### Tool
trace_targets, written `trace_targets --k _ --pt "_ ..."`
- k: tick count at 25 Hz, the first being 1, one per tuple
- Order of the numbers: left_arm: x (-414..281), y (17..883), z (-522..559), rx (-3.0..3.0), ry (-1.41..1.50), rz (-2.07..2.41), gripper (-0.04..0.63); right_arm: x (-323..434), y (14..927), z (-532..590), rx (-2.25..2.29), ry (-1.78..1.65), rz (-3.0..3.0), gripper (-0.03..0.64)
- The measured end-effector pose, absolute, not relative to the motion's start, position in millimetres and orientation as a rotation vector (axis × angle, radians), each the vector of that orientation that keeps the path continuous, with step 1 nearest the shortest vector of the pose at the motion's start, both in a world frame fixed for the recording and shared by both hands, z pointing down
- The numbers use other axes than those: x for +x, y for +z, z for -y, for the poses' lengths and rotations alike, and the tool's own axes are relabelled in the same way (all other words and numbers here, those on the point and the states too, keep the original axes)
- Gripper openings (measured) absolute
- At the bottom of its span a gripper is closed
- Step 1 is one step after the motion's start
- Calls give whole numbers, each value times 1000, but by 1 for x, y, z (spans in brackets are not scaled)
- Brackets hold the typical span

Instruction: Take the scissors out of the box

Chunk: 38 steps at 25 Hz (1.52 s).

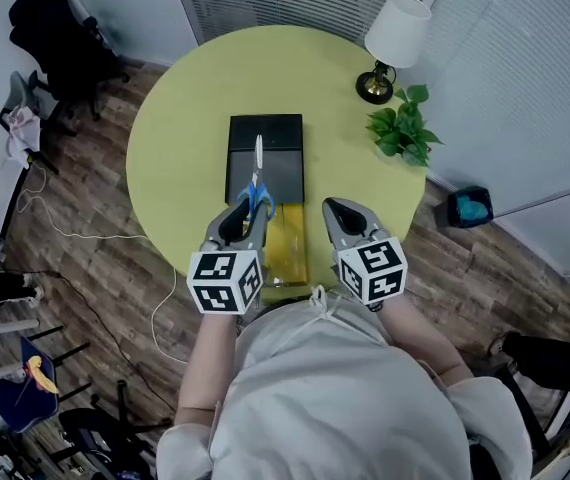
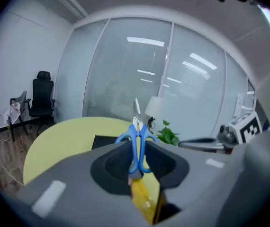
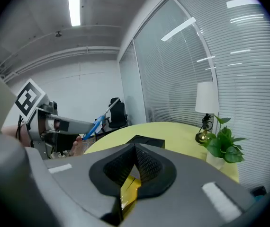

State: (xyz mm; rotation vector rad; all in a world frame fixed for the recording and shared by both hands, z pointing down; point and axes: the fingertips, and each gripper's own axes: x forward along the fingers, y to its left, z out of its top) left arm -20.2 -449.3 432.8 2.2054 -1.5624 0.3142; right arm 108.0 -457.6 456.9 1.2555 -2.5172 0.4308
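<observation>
Scissors (image 1: 257,180) held above the box (image 1: 265,138) by the left gripper (image 1: 248,214)
Left jaws pinch the blue handles, blades pointing away over the black box on the yellow table (image 1: 180,118); right gripper (image 1: 343,211) is just beside it, jaws together, gripping nothing

We mark the scissors (image 1: 257,178), blue in the handles and silver in the blades. We also mark the matt black box (image 1: 265,138), the glossy yellow tray (image 1: 289,248) and the pale yellow-green table (image 1: 175,118). The left gripper (image 1: 248,208) and right gripper (image 1: 333,208) are grey, and their cubes carry black-and-white square markers. We also note a lamp (image 1: 397,30) with a white shade and brass-coloured foot, a green plant (image 1: 403,130) and a brown plank floor (image 1: 95,238).
</observation>
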Motion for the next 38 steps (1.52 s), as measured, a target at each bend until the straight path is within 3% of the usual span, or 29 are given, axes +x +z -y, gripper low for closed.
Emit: trace_targets --k 11,38 --pt "-16 317 455 2449 -54 1772 91 110 380 468 1377 290 2673 -2" --pt "-10 336 461 2452 7 1738 91 97 389 476 1343 299 2650 -2"
